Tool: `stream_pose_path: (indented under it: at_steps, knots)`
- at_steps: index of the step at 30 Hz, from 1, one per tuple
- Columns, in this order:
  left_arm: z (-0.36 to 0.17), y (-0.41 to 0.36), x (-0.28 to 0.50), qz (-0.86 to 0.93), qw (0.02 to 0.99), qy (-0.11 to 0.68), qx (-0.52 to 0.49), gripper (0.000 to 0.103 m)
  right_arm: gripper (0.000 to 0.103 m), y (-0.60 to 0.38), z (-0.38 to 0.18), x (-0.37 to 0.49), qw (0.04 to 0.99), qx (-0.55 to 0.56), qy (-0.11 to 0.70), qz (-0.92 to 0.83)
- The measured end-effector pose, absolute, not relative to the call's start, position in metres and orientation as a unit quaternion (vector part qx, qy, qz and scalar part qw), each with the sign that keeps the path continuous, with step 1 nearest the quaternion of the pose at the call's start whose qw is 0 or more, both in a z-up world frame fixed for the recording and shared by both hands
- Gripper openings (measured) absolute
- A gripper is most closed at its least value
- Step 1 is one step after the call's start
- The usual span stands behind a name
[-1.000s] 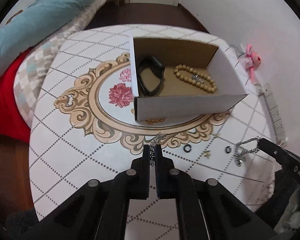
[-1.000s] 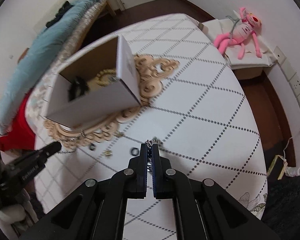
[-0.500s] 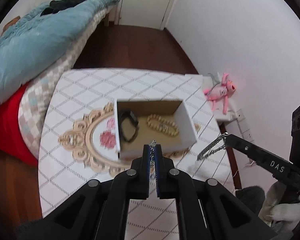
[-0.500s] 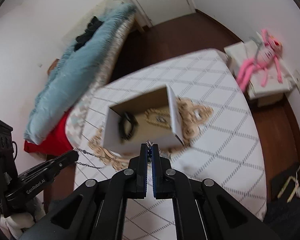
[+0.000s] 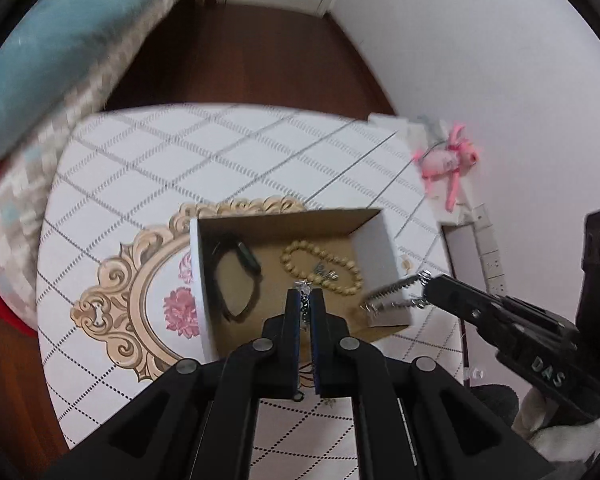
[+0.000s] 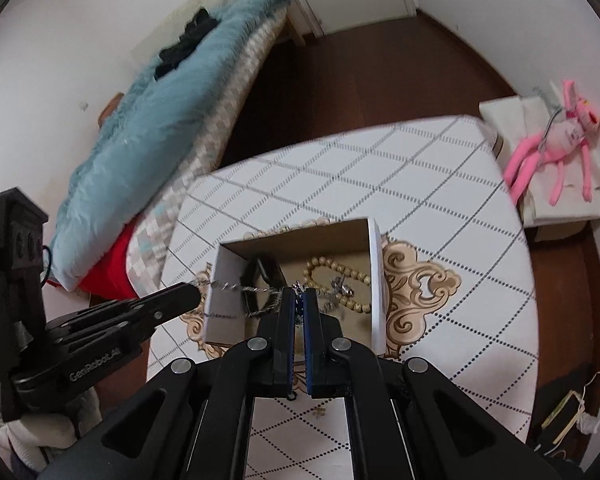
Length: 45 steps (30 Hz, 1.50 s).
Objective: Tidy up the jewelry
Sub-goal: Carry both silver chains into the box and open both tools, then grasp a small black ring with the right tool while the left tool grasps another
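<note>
A silver chain [image 6: 236, 289] hangs stretched between my two grippers, above an open cardboard box [image 5: 199, 280]. My left gripper [image 5: 305, 295] is shut on one end of it. My right gripper [image 6: 299, 295] is shut on the other end. In the left wrist view the right gripper [image 5: 430, 283] comes in from the right, and the chain [image 5: 388, 301] droops beside the box's right wall. On the box [image 6: 375, 280] floor lie a wooden bead bracelet [image 5: 320, 268] and a black band [image 5: 236, 276]. A small gold charm [image 6: 318, 411] lies on the table in front of the box.
The box stands on a round white table [image 5: 140, 168] with a diamond grid and a gold floral medallion. A bed with a teal blanket [image 6: 148, 128] is at the left. A pink plush toy [image 6: 556, 148] lies on a white box at the right, near wall sockets [image 5: 490, 256].
Both grippers have lifted off the table with the chain held between them and moved over the box. The table and box now look smaller and farther below.
</note>
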<state>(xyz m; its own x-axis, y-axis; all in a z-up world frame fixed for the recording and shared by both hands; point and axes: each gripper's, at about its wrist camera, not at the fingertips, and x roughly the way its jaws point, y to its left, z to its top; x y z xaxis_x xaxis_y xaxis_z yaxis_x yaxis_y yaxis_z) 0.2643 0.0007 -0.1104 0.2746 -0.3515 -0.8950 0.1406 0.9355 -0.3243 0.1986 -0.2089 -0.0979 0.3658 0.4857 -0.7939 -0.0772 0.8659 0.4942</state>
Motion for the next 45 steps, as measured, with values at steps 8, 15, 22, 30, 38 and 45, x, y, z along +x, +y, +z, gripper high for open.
stream_pose_path:
  at_steps: [8, 15, 22, 30, 38, 45]
  knots:
    - [-0.125, 0.007, 0.284, -0.11, 0.782, 0.607, -0.085, 0.03, 0.005, -0.193, -0.133, 0.23, 0.753, 0.194, 0.6, 0.189]
    - [-0.11, 0.024, 0.28, -0.069, 0.813, 0.574, -0.075, 0.088, 0.052, -0.189, -0.122, 0.234, 0.785, 0.144, 0.585, 0.147]
    - [-0.119, 0.03, 0.251, -0.008, 0.847, 0.531, -0.028, 0.103, 0.095, -0.191, -0.122, 0.209, 0.828, 0.042, 0.556, 0.066]
    - [-0.146, 0.027, 0.221, 0.01, 0.847, 0.531, -0.017, 0.103, 0.103, -0.188, -0.148, 0.184, 0.831, 0.002, 0.555, 0.037]
    - [-0.136, 0.018, 0.205, 0.009, 0.858, 0.513, -0.016, 0.103, 0.103, -0.188, -0.142, 0.168, 0.843, 0.011, 0.537, 0.032]
    - [-0.109, 0.018, 0.179, 0.011, 0.874, 0.486, -0.022, 0.103, 0.103, -0.196, -0.11, 0.143, 0.866, 0.025, 0.5, 0.023]
